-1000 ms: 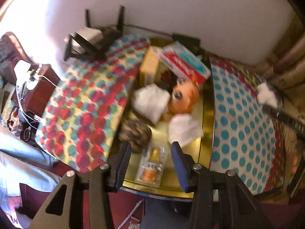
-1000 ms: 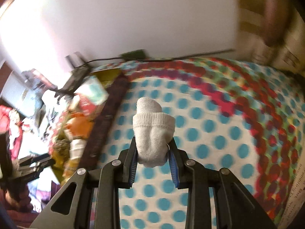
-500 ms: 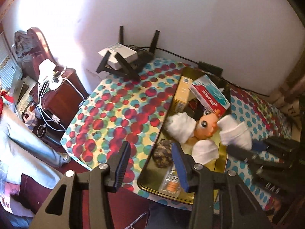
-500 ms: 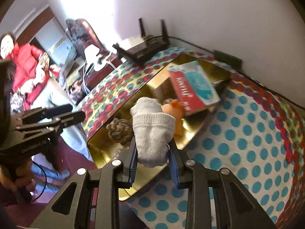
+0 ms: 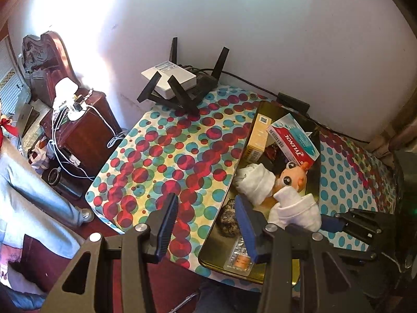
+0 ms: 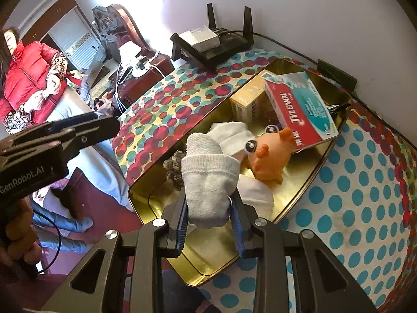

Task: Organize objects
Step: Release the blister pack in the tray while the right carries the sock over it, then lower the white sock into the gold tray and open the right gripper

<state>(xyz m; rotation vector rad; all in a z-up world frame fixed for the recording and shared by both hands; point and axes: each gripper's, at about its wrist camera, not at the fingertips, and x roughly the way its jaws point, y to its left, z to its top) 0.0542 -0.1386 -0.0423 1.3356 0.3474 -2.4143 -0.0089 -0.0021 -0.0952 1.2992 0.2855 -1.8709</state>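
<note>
My right gripper point(image 6: 208, 200) is shut on a rolled white sock point(image 6: 208, 180) and holds it above the near end of the gold tray point(image 6: 153, 203). In the left wrist view that sock point(image 5: 297, 208) hangs over the tray point(image 5: 217, 245) beside an orange doll point(image 5: 292, 177). The tray also holds another white sock point(image 5: 255, 182), a Tylenol box point(image 5: 294, 140), a yellow box point(image 5: 258, 138), a dark mottled ball point(image 5: 229, 219) and a blister pack point(image 5: 239, 258). My left gripper point(image 5: 206, 200) stands open with nothing in it, over the tray's left rim.
A black router with a white box point(image 5: 182, 83) stands at the back by the wall. A wooden cabinet with chargers and cables point(image 5: 78, 125) is left of the table. A person in a red jacket point(image 6: 28, 73) sits at far left. Dotted cloth point(image 6: 365, 195) lies right of the tray.
My right gripper has carried the sock leftward from the blue-dotted cloth to above the tray. My left gripper has pulled back and up, away from the tray's contents.
</note>
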